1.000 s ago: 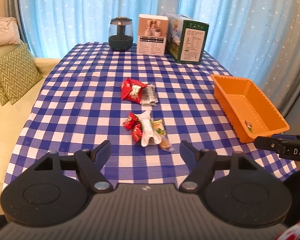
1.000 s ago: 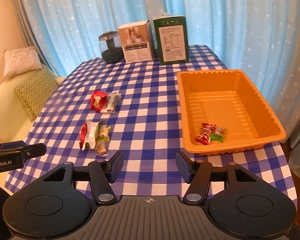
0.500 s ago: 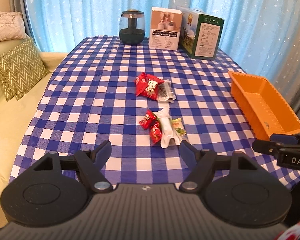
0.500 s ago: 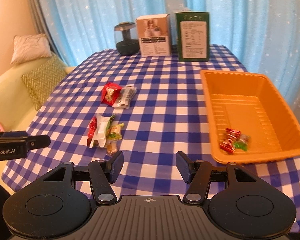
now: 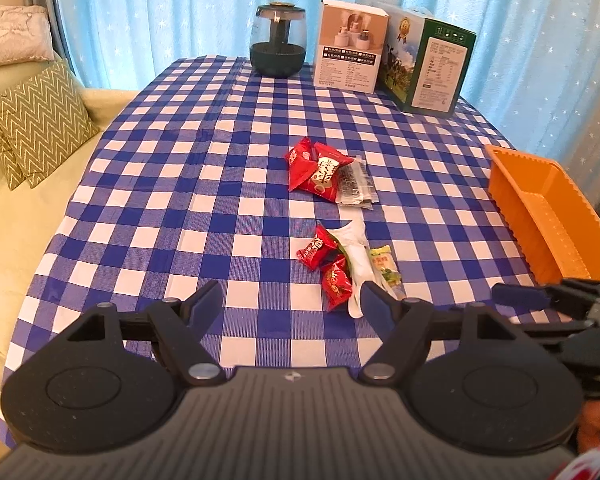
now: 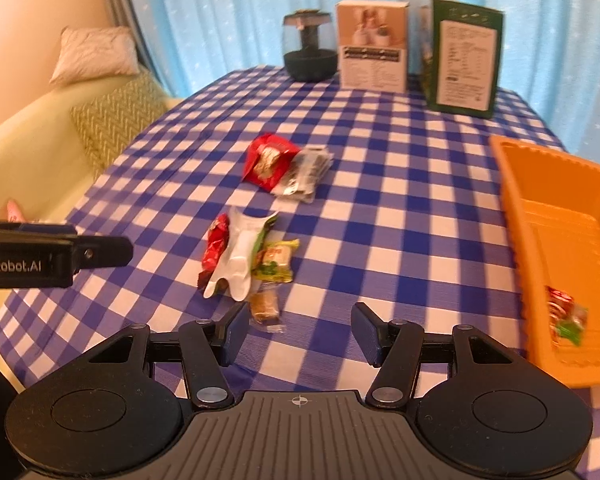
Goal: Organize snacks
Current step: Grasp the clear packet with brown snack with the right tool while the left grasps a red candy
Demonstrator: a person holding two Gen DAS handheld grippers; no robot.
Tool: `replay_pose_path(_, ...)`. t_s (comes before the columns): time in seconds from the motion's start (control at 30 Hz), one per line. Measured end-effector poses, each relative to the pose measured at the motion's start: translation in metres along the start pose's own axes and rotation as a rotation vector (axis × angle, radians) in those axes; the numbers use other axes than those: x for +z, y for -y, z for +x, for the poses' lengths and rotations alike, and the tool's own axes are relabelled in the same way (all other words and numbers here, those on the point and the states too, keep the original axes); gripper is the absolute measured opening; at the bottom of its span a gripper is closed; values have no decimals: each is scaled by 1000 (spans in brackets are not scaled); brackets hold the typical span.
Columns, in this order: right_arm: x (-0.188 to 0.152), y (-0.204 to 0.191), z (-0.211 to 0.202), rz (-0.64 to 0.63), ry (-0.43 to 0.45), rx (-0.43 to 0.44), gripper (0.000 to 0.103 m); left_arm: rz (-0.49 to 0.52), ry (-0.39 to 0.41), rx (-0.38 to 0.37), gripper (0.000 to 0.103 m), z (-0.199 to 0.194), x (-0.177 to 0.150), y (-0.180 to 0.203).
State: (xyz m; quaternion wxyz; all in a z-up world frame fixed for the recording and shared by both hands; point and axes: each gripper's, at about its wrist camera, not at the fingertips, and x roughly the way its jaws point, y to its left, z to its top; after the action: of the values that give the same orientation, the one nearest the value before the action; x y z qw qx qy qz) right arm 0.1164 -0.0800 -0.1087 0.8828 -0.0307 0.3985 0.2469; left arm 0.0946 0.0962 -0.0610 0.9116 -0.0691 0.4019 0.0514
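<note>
Snacks lie in two clusters on the blue checked tablecloth. The far cluster is a red packet (image 5: 314, 168) (image 6: 266, 160) beside a clear dark packet (image 5: 354, 184) (image 6: 302, 174). The near cluster holds two small red candies (image 5: 324, 260), a white wrapper (image 5: 358, 264) (image 6: 240, 256), a green-yellow candy (image 5: 386, 268) (image 6: 276, 260) and a brown candy (image 6: 265, 306). An orange bin (image 5: 548, 216) (image 6: 540, 216) at the right holds a red and a green candy (image 6: 564, 314). My left gripper (image 5: 290, 304) is open and empty, just short of the near cluster. My right gripper (image 6: 298, 332) is open and empty, its left finger close to the brown candy.
A dark glass jar (image 5: 278, 40), a white box (image 5: 350, 46) and a green box (image 5: 428, 62) stand at the table's far end. A yellow sofa with zigzag cushions (image 5: 32, 120) lies to the left. Blue curtains hang behind.
Both grippers have moved forward and to the left toward the near snack cluster. In the right view the bin has slid to the right edge. Both grippers have stayed open.
</note>
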Motion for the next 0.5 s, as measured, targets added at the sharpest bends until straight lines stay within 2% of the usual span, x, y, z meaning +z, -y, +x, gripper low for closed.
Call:
replay_pose_path(0.1, -1, -6, 17, -29, -19, 12, 57, -7, -6, -3, 74, 8, 1, -2)
replay_pose_path(0.3, -7, -15, 48, -100, -63, 13, 48, -24, -17, -9, 74, 19, 0, -7)
replay_pose_path(0.5, -9, -21, 64, -145, -36, 2, 38, -41, -29, -7, 74, 27, 0, -14)
